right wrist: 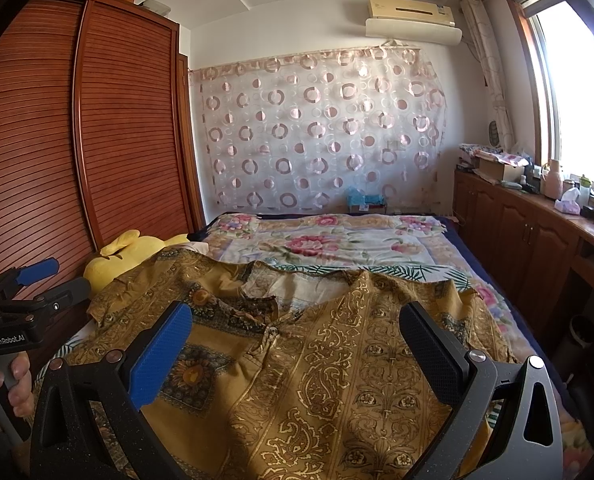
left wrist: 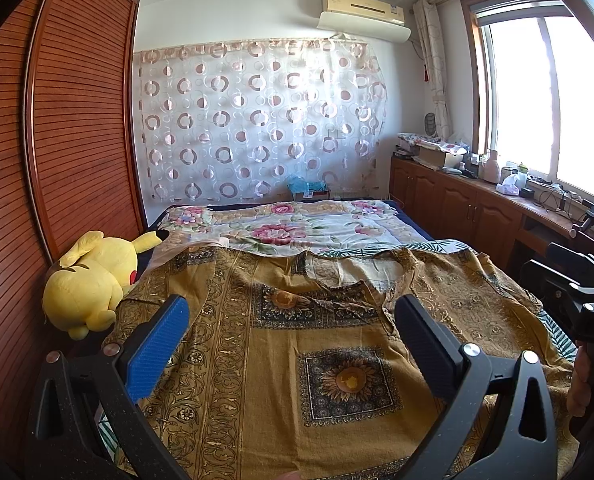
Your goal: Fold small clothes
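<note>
While the bed (left wrist: 377,228) carries a mustard patterned shirt (left wrist: 297,344) spread flat across its near end, a yellow plush toy (left wrist: 93,280) lies at its left edge; left gripper (left wrist: 293,316) and right gripper (right wrist: 297,324) hover above, jaws apart, empty.

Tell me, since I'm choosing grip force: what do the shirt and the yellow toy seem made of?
The shirt looks like thin woven cloth, perhaps cotton: matte, printed, lying in soft creases. The yellow toy looks like stuffed plush with a fuzzy, rounded surface.
</note>
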### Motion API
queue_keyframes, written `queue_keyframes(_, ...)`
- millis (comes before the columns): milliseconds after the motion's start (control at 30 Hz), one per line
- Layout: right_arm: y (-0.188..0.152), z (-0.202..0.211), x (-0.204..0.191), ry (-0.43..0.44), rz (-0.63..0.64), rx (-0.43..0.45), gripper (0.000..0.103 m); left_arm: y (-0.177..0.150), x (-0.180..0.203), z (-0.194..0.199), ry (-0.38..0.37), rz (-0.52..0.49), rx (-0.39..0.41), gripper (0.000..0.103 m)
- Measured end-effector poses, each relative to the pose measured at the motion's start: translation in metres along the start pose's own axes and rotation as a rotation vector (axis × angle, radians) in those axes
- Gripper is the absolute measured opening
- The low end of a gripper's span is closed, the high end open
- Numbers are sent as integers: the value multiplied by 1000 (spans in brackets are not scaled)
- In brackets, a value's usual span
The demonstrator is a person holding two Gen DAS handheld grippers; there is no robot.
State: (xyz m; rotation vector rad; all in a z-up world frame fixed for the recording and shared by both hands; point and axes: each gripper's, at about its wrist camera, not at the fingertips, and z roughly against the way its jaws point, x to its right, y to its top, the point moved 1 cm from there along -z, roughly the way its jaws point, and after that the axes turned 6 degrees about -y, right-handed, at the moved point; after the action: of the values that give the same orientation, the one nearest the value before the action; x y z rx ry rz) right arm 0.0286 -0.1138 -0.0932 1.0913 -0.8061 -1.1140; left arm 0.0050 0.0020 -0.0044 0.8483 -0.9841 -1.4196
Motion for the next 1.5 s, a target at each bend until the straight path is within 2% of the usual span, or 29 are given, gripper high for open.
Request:
queue_keyframes(833,-2,-5,-3,15,2,-14,103,-2,-1,1,4,12,-8,103)
queue_keyframes(1133,-7,-17,-6,44,12,-50,103,-12,-32,-4,38,37,-30,103)
queue_keyframes(1300,-11,-28,-12,69,32,-80,103,-24,-59,-10,67,63,-68,103)
queue_keyframes(1500,-13,-34,-14,94,44,-113,103,-45,-84,-16,56,92,-129,103)
